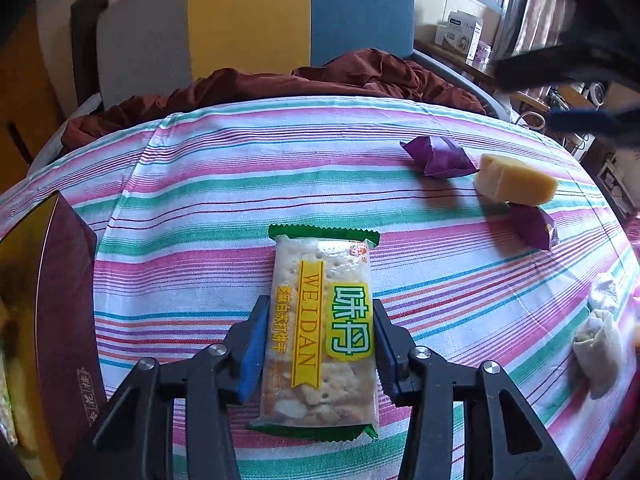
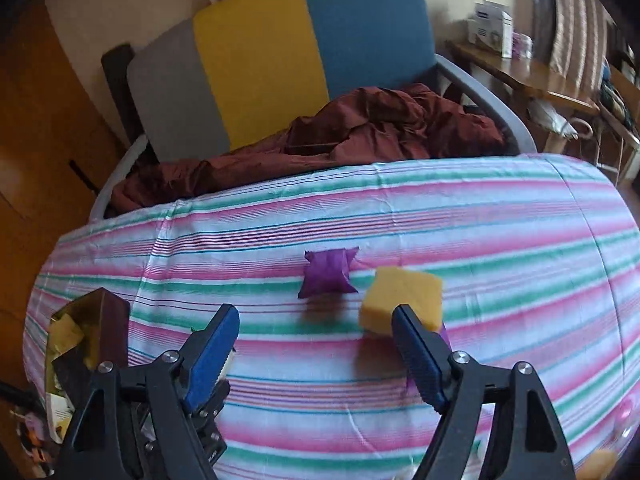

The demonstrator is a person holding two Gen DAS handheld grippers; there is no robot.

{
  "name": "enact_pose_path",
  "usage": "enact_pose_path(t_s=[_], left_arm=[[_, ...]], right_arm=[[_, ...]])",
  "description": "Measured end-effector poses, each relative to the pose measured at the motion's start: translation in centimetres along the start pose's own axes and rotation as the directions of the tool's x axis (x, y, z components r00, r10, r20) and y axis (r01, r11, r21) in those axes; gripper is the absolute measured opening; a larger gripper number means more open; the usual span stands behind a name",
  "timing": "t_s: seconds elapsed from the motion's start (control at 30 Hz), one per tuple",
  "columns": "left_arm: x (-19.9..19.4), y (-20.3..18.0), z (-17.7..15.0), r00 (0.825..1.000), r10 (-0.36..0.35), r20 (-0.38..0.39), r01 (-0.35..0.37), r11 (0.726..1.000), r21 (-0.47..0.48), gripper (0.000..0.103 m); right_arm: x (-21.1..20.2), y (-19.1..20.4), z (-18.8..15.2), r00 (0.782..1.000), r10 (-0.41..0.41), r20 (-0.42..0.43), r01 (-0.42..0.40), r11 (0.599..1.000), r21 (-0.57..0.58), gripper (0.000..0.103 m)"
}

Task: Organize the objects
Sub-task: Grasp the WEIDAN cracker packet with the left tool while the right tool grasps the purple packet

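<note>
Low in the middle of the left wrist view, we are closing our left tool [image 1: 318,344] on the cracker packet [image 1: 320,332], which is lying lengthwise on the striped cloth [image 1: 200,184] covering the table. Both blue pads are meeting the packet's long edges, so we are judging it pinched, though lightly. To do this step well, we are wanting to keep the squeeze gentle, since the crackers inside will likely crumble, and to lift straight up before carrying it toward the dark red box [image 1: 60,300] at the left edge of the frame, which is probably the place for it.

In the right wrist view, our right tool [image 2: 316,344] is hanging spread above the cloth with nothing between its fingers. The yellow sponge block [image 2: 404,292] is sitting just beyond its right finger, partly covering a purple wrapper, and a second purple packet [image 2: 328,272] is lying just to the upper left of the sponge.

Much is staying unclear: the box is cut off by the frame edge and its contents are only yellowish blurs; the right view is smeared; the pale bundles [image 1: 600,328] at the right edge of the left view could be rolled socks, but we cannot tell.
</note>
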State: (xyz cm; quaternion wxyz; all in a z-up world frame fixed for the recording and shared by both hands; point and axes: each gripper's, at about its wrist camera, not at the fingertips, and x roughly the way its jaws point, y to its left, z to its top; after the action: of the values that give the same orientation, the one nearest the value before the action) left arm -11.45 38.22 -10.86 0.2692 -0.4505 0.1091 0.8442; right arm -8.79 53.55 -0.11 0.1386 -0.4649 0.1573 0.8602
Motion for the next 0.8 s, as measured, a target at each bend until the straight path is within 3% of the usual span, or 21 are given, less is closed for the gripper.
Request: enact_pose_path(t_s=[0.13, 0.23, 0.33, 0.37, 0.43, 0.67, 0.8], left_arm=[[-0.2, 0.2, -0.2, 1.000, -0.008, 0.010, 0.008, 1.000, -0.007, 0.048], [-0.4, 0.2, -0.4, 1.000, -0.011, 0.023, 0.011, 1.000, -0.001, 0.048], [-0.5, 0.2, -0.6, 0.999, -0.017, 0.032, 0.017, 1.000, -0.001, 0.048], [-0.6, 0.2, -0.7, 0.999, -0.018, 0.032, 0.018, 1.000, -0.002, 0.048], [-0.6, 0.3, -0.6, 0.999, -0.023, 0.034, 0.023, 1.000, -0.005, 0.048], [-1.0, 0.4, -0.9, 0.999, -0.023, 0.033, 0.023, 1.000, -0.005, 0.049], [-1.4, 0.3, -1.2, 1.000, -0.013, 0.027, 0.013, 1.000, 0.000, 0.047]], right_arm=[[5.6, 1.2, 2.6, 0.991, -0.073, -0.110, 0.066, 0.996, -0.062, 0.076], [9.8, 1.7, 3.0, 0.970, -0.128, -0.209, 0.110, 0.989, -0.095, 0.075], [12.3, 1.8, 2.3, 0.945, -0.172, -0.279, 0.146, 0.983, -0.112, 0.059], [12.6, 1.7, 1.9, 0.942, -0.175, -0.287, 0.146, 0.982, -0.117, 0.044], [12.3, 1.6, 1.2, 0.952, -0.157, -0.264, 0.128, 0.984, -0.123, 0.037], [9.5, 1.5, -3.9, 0.954, -0.084, -0.287, 0.033, 0.984, -0.177, 0.036], [7.2, 0.3, -7.7, 0.946, -0.057, -0.319, 0.015, 0.991, -0.134, 0.036]])
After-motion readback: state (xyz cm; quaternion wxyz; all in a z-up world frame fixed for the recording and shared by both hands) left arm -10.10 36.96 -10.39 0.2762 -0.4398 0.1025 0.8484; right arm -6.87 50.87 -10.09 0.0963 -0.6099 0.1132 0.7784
